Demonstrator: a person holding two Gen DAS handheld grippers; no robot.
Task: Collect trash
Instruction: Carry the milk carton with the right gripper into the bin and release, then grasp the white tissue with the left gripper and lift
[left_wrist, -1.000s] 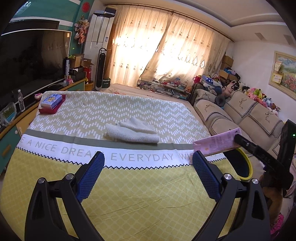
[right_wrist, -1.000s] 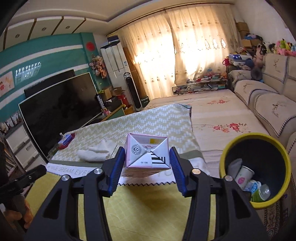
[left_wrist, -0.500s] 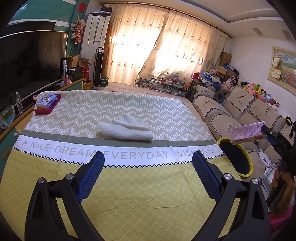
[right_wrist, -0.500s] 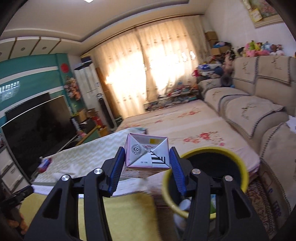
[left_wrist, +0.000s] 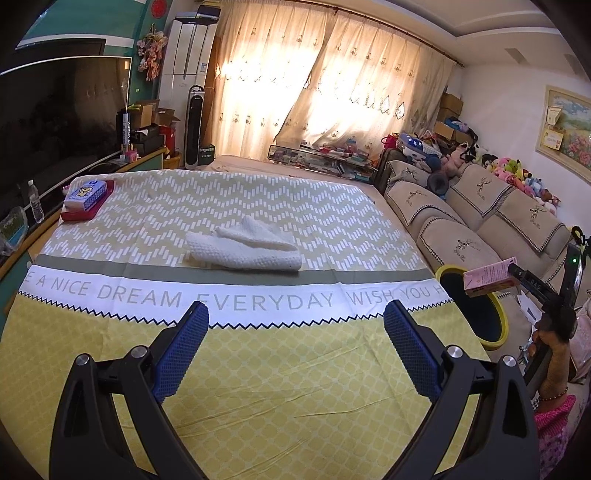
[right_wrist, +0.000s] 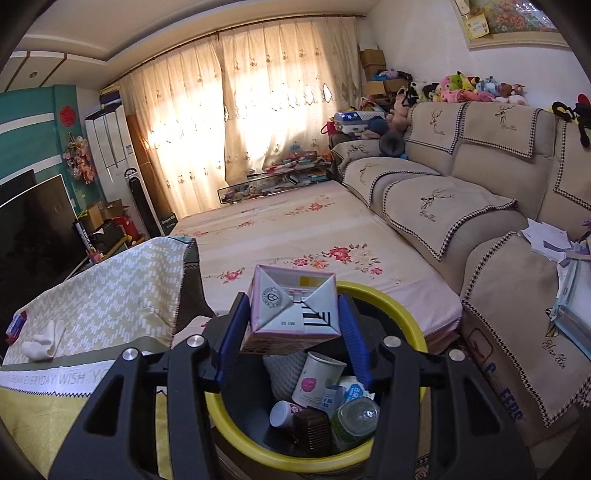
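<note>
Right wrist view: sofa flanks the yellow-rimmed bin just past the table edge; right gripper clamps the pink carton above its open mouth, over cups. Left gripper gapes empty above bare tablecloth, towel well ahead

place: home living room | signs: sofa, TV, curtains, plush toys

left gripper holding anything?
No. The left gripper is open and empty above the yellow tablecloth; the white towel lies beyond it.
</note>
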